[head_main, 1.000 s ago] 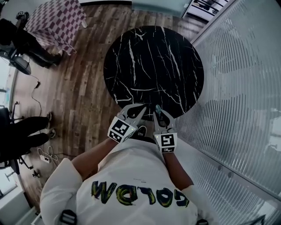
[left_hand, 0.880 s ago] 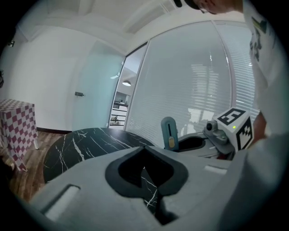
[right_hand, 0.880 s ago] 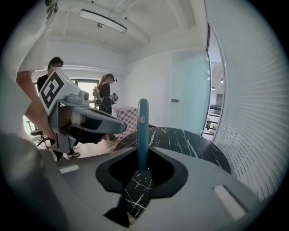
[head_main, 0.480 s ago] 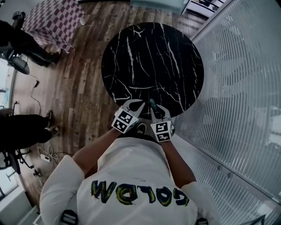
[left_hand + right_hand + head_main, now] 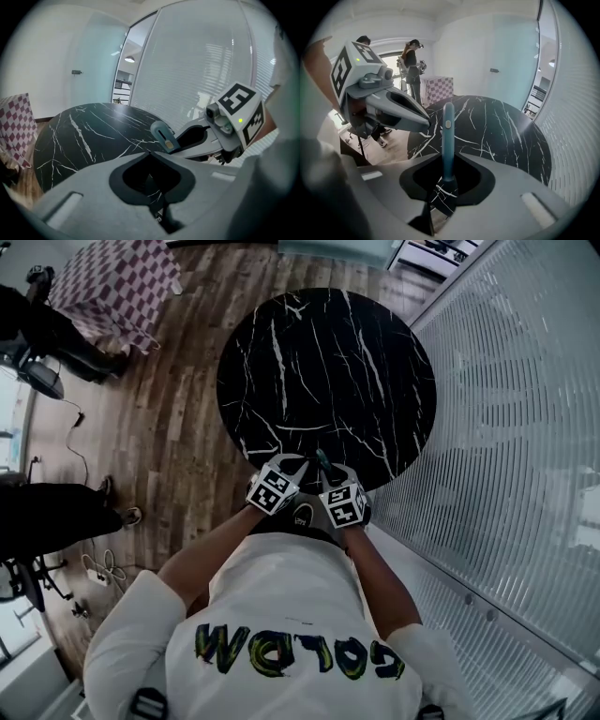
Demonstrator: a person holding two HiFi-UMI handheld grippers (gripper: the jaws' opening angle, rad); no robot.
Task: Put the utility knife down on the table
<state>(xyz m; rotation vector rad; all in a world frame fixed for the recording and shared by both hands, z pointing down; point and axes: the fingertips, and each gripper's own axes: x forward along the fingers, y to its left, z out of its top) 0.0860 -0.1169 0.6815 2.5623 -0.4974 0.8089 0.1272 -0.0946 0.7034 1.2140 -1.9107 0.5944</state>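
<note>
The utility knife (image 5: 323, 463) is teal and slim, and my right gripper (image 5: 329, 472) is shut on it. In the right gripper view the knife (image 5: 448, 133) sticks straight out from between the jaws of my right gripper (image 5: 448, 160), over the round black marble table (image 5: 501, 131). My left gripper (image 5: 296, 465) hangs just to its left, shut with nothing in it. Its tips meet in the left gripper view (image 5: 151, 153), where the knife (image 5: 164, 136) shows just beyond them. Both grippers hover at the near edge of the table (image 5: 328, 362).
A ribbed glass wall (image 5: 506, 427) runs along the right of the table. On the wooden floor to the left stand a checkered-cloth table (image 5: 117, 282), a person's legs (image 5: 47, 521) and some cables (image 5: 94, 573). Two people (image 5: 412, 65) stand beyond the table.
Both grippers have sunk toward the table's near edge and drawn closer together. The knife has stayed in the right gripper, and the left has stayed shut.
</note>
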